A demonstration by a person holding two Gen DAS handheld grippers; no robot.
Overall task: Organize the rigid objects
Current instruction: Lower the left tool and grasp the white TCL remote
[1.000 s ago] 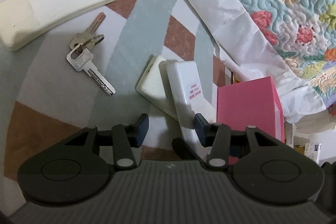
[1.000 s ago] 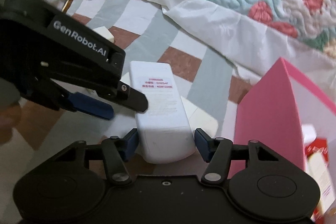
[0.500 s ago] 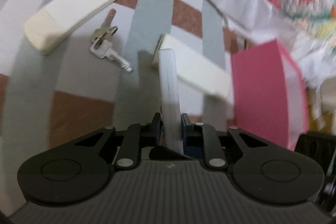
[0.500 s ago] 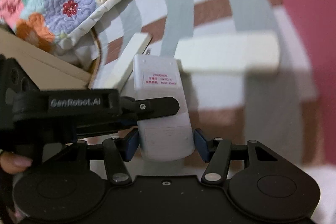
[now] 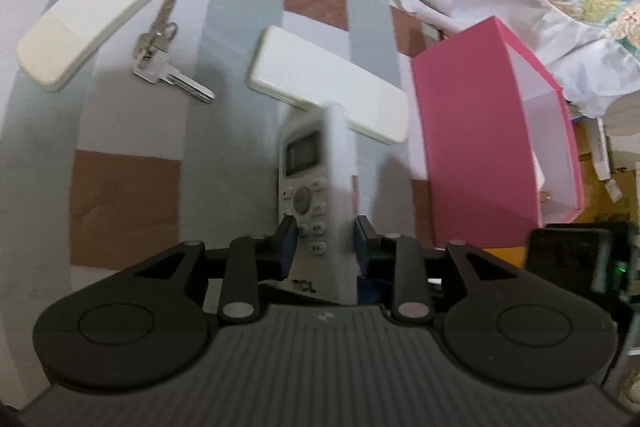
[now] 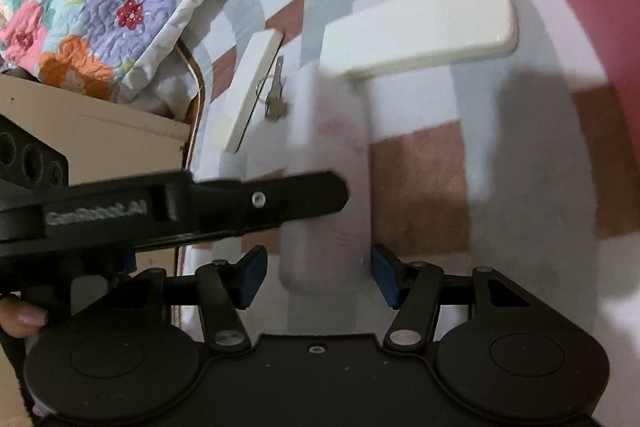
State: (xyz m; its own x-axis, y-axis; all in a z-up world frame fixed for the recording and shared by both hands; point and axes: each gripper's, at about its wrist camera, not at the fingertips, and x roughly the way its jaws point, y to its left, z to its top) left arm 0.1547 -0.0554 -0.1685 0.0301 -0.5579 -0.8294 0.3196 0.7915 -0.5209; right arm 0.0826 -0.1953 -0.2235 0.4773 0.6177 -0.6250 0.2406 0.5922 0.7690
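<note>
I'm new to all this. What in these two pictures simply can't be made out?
- Remote, right wrist view: motion blur smears its back label into a pink smudge.
- Pink box, left wrist view: its near wall hides most of the inside.
- Keys, left wrist view: any stamped marks are too small.
- Far cream bar and near cream bar, left wrist view: plain sides up, so their purpose is unclear.

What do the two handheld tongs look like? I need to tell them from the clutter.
Both tongs, left and right, are matte black plastic with blue pads, silver pivot screws and round discs on their bases. The left one's side carries white "GenRobot.AI" lettering.
</note>
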